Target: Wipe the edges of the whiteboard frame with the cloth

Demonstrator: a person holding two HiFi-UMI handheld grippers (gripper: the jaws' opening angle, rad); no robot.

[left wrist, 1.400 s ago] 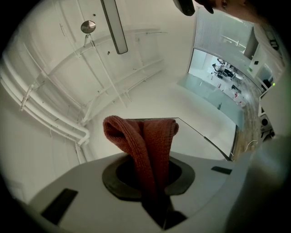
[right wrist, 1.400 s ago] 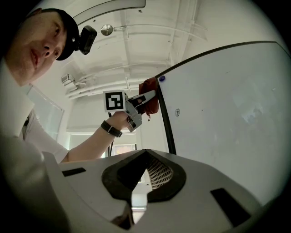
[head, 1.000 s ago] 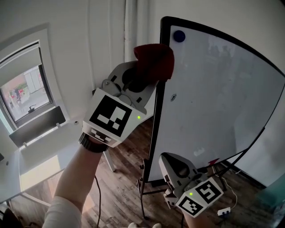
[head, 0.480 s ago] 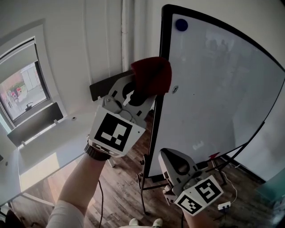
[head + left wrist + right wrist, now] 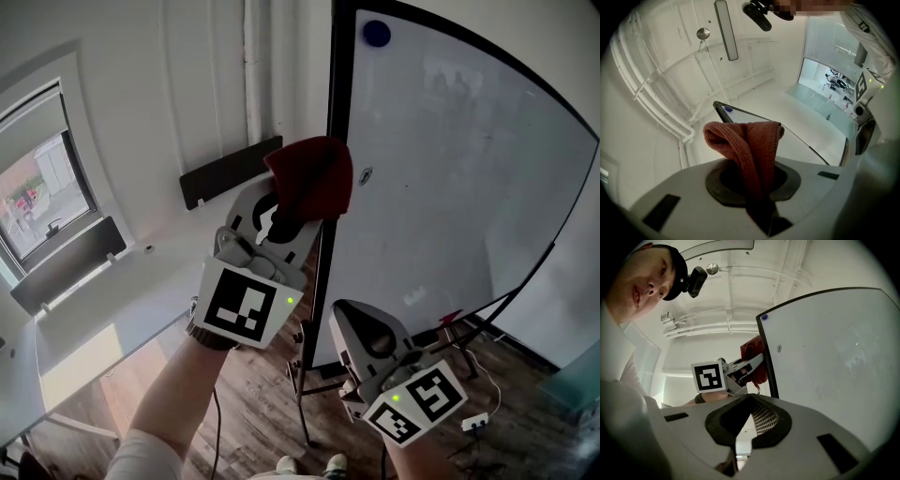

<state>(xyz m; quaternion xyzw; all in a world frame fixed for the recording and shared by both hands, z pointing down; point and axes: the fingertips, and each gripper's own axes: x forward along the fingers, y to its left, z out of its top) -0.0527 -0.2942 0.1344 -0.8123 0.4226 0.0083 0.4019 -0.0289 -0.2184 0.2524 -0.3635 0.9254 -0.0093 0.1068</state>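
My left gripper [image 5: 292, 214] is shut on a dark red cloth [image 5: 312, 178], which bulges out past the jaws and presses against the black left edge of the whiteboard frame [image 5: 335, 112]. The white board face [image 5: 459, 178] carries a blue magnet [image 5: 376, 33] near its top left corner. In the left gripper view the cloth [image 5: 746, 140] rises folded from the left gripper [image 5: 759, 199]. My right gripper [image 5: 361, 328] hangs lower, in front of the board's bottom edge, shut with nothing in it. The right gripper view shows the right gripper [image 5: 739, 430], the cloth [image 5: 753, 348] and the frame edge [image 5: 768, 357].
A window [image 5: 37, 197] and a black wall panel [image 5: 230, 173] lie to the left, with a white table [image 5: 94, 328] below them. The board's stand legs [image 5: 305, 394] rest on a wood floor, where a white adapter with a cable [image 5: 474, 422] lies at the right.
My left gripper has slid the cloth down the board's left frame edge, further below the blue magnet. The right gripper has stayed near the bottom edge.
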